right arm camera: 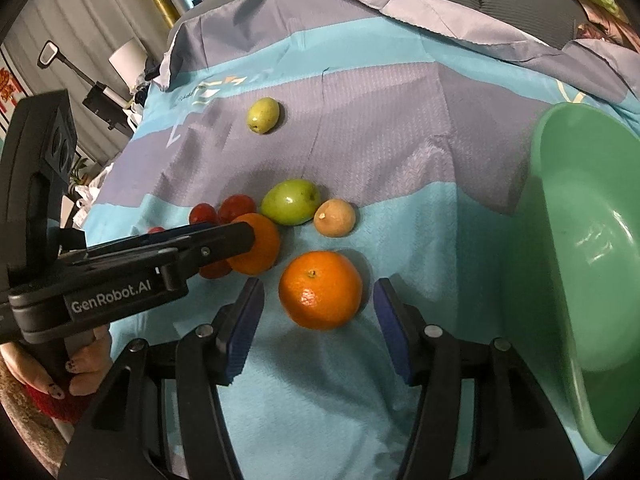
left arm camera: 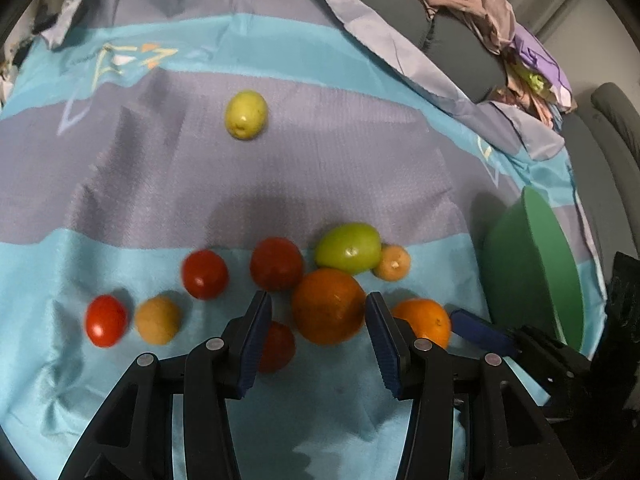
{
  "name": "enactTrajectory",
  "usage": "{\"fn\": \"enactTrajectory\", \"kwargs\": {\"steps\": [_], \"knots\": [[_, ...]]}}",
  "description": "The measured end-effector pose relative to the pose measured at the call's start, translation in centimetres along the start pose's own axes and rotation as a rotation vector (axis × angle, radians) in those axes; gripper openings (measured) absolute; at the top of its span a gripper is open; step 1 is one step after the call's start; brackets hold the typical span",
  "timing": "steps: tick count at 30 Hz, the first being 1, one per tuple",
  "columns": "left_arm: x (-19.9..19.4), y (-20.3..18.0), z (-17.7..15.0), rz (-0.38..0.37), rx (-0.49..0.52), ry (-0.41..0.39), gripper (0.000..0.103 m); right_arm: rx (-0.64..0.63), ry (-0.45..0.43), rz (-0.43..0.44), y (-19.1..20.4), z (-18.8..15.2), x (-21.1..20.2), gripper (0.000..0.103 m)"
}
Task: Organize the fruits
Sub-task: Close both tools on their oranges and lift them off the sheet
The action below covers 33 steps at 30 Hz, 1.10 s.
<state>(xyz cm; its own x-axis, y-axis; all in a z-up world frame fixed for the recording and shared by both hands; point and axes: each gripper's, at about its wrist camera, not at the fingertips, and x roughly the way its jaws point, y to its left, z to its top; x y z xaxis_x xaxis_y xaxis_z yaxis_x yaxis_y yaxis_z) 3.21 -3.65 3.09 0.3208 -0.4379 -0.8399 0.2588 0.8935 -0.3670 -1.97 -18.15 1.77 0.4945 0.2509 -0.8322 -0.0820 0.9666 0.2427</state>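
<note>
Fruits lie on a blue and grey cloth. My left gripper [left arm camera: 318, 306] is open, its fingers either side of a large orange [left arm camera: 328, 306], which also shows in the right wrist view [right arm camera: 260, 248]. My right gripper [right arm camera: 320, 296] is open around a second orange [right arm camera: 320, 295], seen in the left wrist view [left arm camera: 424, 320] too. A green fruit [right arm camera: 291, 201], a small tan fruit [right arm camera: 334, 217], several red tomatoes [left arm camera: 205, 274] and a yellow-green fruit [left arm camera: 245, 114] lie nearby. A green bowl [right arm camera: 580, 264] stands at the right.
The left gripper's body [right arm camera: 120, 268] crosses the left of the right wrist view. Piled clothes [left arm camera: 480, 20] and a dark cushion [left arm camera: 460, 52] lie behind the cloth. A lamp and stand [right arm camera: 100, 80] are off the far left edge.
</note>
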Motion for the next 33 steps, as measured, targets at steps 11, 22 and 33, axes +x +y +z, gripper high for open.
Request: {"fn": "enactTrajectory", "kwargs": {"steps": [11, 22, 33], "knots": [[1.1, -0.1, -0.2, -0.001, -0.015, 0.016, 0.051, -0.019, 0.007, -0.035, 0.2, -0.1, 1.1, 0.055], [1.5, 0.0, -0.5, -0.002, -0.025, 0.013, 0.045, -0.03, -0.002, -0.029, 0.3, -0.3, 1.5, 0.048], [0.1, -0.4, -0.6, 0.004, -0.027, -0.029, 0.043, -0.024, -0.031, -0.006, 0.5, -0.3, 0.3, 0.047]]}}
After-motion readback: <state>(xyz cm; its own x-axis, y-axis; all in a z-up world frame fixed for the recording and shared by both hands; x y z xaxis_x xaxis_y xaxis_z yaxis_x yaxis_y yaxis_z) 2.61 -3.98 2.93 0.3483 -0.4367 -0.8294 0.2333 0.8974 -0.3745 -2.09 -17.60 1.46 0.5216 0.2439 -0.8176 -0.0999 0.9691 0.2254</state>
